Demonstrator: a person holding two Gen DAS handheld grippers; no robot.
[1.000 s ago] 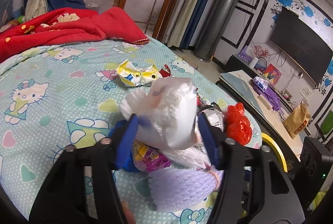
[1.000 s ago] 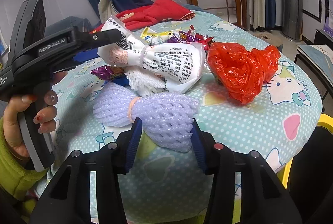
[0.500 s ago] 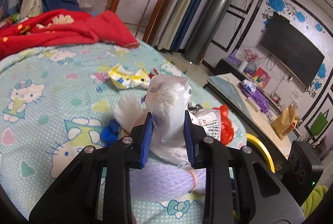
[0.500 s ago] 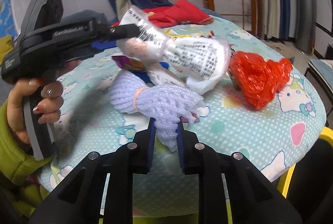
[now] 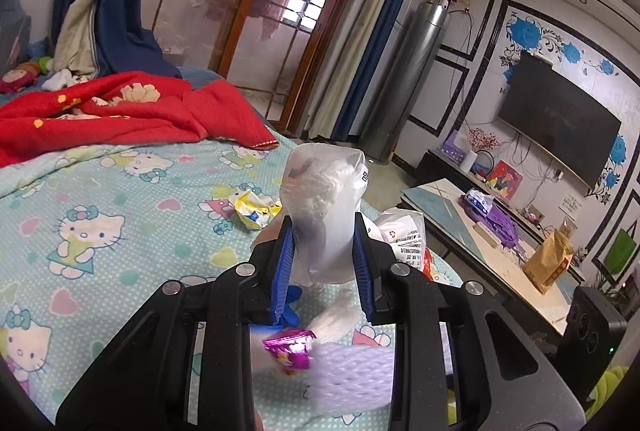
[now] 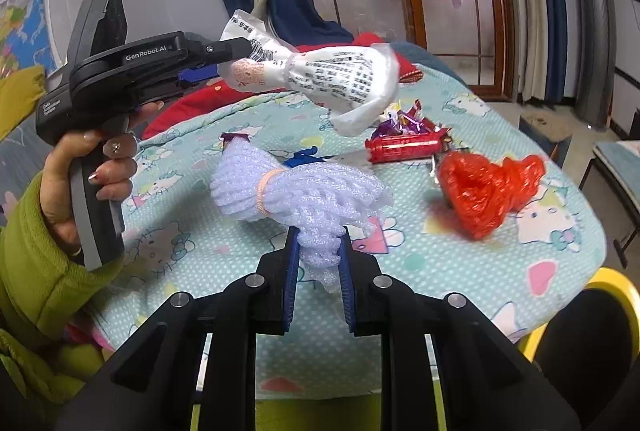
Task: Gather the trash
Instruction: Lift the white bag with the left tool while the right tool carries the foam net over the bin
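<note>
You now have both pieces off the bed (image 6: 540,271). A second ago the white plastic bag (image 5: 324,223) lay on the heap with your left gripper (image 5: 323,251) spread wide around it; since then the jaws have closed and the bag has come up, so that in the right-hand view it hangs in the air above the bed, its printed tail drooping free toward the red candy wrapper (image 6: 404,149).

Your right gripper (image 6: 319,263) has done the same: it was open around the purple foam net (image 6: 304,191), and now it pinches the near end of that net, which sags from the jaws with its far half, past the pink rubber band (image 6: 266,189), low over the bed or just brushing it; I cannot tell which.

That means two items are secured, and the next step, by my judgement, is carrying them to wherever the trash goes; no bin is plainly visible.

Left on the bed beyond the net are the red plastic bag (image 6: 486,187), the red candy wrapper, a small pile of purple sweet papers (image 6: 400,121), and the yellow wrapper (image 5: 256,209). A purple foil wrapper (image 5: 289,349) lies just under your left gripper.
</note>
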